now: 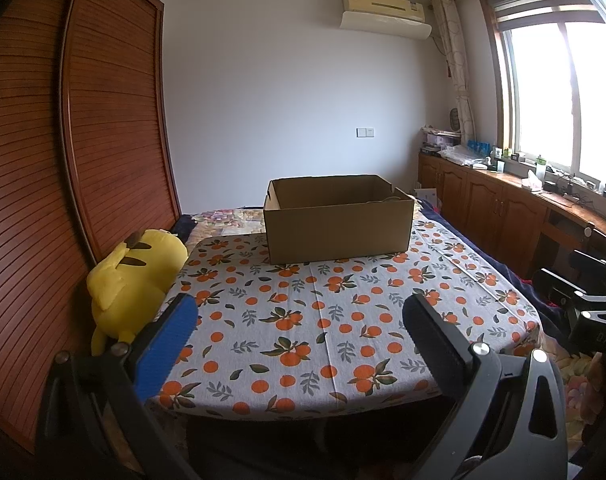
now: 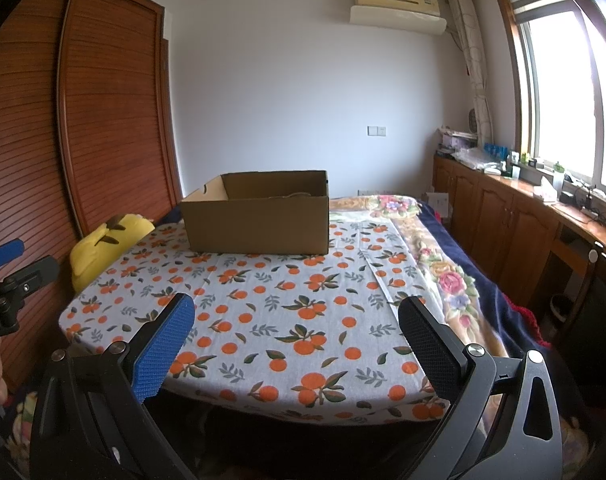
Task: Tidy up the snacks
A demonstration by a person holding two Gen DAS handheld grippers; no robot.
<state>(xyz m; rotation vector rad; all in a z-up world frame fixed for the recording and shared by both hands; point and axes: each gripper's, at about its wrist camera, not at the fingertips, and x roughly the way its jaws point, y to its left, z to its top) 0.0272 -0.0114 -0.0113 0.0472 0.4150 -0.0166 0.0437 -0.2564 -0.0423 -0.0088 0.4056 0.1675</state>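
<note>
An open brown cardboard box [image 1: 337, 220] stands at the far side of a table covered with an orange-print cloth [image 1: 323, 320]; it also shows in the right wrist view [image 2: 259, 218], on the same cloth [image 2: 271, 320]. Its inside is mostly hidden. No snacks show. My left gripper [image 1: 299, 316] is open and empty, held above the table's near edge. My right gripper [image 2: 295, 316] is open and empty, also at the near edge. The right gripper shows at the right of the left wrist view [image 1: 583, 300]; the left one at the left of the right wrist view [image 2: 7, 280].
A yellow plush toy [image 1: 137, 276] lies at the table's left edge, against a wooden louvred wardrobe [image 1: 83, 160]. A floral blanket [image 2: 443, 272] lies on the right. Wooden cabinets [image 2: 503, 216] with clutter run under the window.
</note>
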